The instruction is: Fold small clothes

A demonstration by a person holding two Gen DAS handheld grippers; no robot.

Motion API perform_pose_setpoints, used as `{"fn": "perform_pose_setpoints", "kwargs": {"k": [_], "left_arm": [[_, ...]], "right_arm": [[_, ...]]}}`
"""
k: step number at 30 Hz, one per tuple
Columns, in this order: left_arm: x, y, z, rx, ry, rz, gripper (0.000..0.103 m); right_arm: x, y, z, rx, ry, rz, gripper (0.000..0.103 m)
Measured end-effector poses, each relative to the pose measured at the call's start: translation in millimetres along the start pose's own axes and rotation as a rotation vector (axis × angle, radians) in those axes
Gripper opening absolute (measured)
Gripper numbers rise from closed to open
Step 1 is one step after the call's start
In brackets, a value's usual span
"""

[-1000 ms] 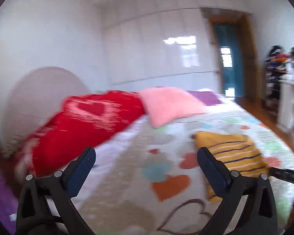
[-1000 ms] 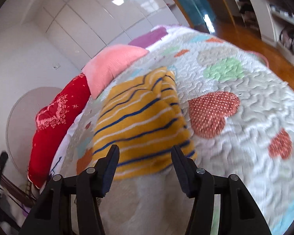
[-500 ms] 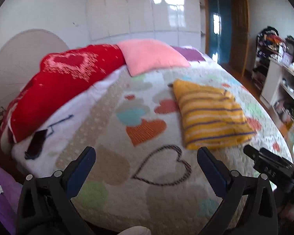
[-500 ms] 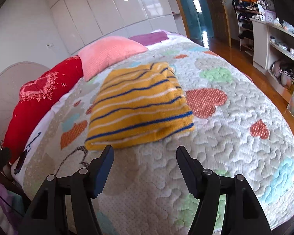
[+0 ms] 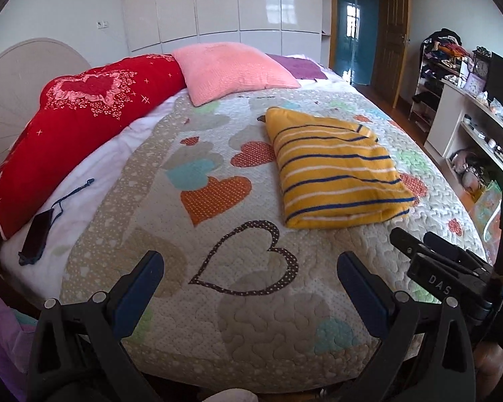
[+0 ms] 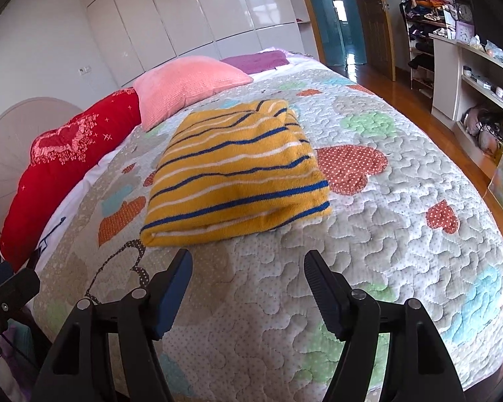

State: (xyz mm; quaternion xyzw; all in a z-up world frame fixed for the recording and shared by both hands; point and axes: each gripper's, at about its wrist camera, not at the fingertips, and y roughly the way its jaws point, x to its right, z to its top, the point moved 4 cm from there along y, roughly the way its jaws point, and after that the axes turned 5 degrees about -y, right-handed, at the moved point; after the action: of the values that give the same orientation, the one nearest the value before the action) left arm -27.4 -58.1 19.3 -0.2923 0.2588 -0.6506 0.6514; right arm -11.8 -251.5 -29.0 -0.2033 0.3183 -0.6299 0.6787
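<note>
A yellow garment with blue and white stripes point(image 5: 335, 171) point(image 6: 238, 177) lies folded into a flat rectangle on the heart-patterned quilt point(image 5: 218, 241) point(image 6: 402, 234). My left gripper point(image 5: 248, 288) is open above the near edge of the bed, down and left of the garment, holding nothing. My right gripper point(image 6: 248, 284) is open too, just short of the garment's near edge, not touching it. The right gripper's black body point(image 5: 452, 281) shows at the right in the left wrist view.
A red pillow point(image 5: 70, 124) and a pink pillow point(image 5: 231, 70) lie at the head of the bed. A dark phone with a cord point(image 5: 37, 231) rests on the white sheet at the left. Shelves and a white desk point(image 6: 476, 77) line the right wall over a wooden floor point(image 6: 419, 100).
Both grippers have drawn back from the bed and tilted down, so the whole quilt and folded garment now show. The right gripper stays open and has pulled away from the garment.
</note>
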Motion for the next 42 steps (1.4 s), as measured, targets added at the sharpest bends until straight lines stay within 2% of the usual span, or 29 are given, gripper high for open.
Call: {"fn": "perform_pose_setpoints", "kwargs": {"k": [8,29,42], "left_arm": [[-2,10,-6,-0.067,-0.034,-0.028,0.103],[1,24,-15,-0.128,-0.047,-0.044,0.103],[-10,39,-21,-0.176,-0.101,-0.026,0.103]], "right_arm": [[-10,6,-5,-0.029,-0.047,-0.018,0.074],[-9,8,-10,-0.03,-0.105,-0.114,0.076],[9,22,-19,-0.088,-0.048,-0.159,0.077]]}}
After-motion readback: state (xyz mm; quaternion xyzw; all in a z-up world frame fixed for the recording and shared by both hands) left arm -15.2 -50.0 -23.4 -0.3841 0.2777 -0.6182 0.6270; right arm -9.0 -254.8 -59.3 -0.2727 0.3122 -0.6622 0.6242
